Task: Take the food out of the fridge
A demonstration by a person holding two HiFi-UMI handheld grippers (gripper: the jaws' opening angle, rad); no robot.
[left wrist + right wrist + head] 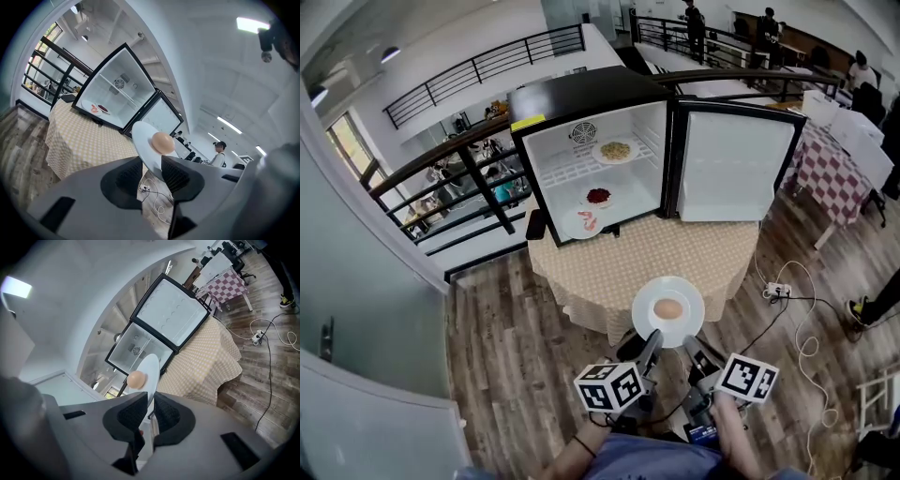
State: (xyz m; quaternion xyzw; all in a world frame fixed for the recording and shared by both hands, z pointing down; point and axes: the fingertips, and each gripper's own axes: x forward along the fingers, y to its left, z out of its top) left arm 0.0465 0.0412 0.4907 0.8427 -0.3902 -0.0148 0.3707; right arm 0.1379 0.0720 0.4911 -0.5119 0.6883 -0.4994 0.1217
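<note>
White plate [642, 302] bearing round tan food [668, 308] at lower centre, left hand-held gripper [650, 345] and right hand-held gripper [691, 347] each clamped on its near rim, open fridge [581, 98] on checked worktop [675, 251] at upper centre

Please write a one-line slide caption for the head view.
The left gripper and the right gripper hold a round white plate with round tan food before the open black fridge.

Plate [646, 317] is white, food [668, 308] tan, tablecloth [619, 255] beige-checked, fridge [581, 92] black.
</note>
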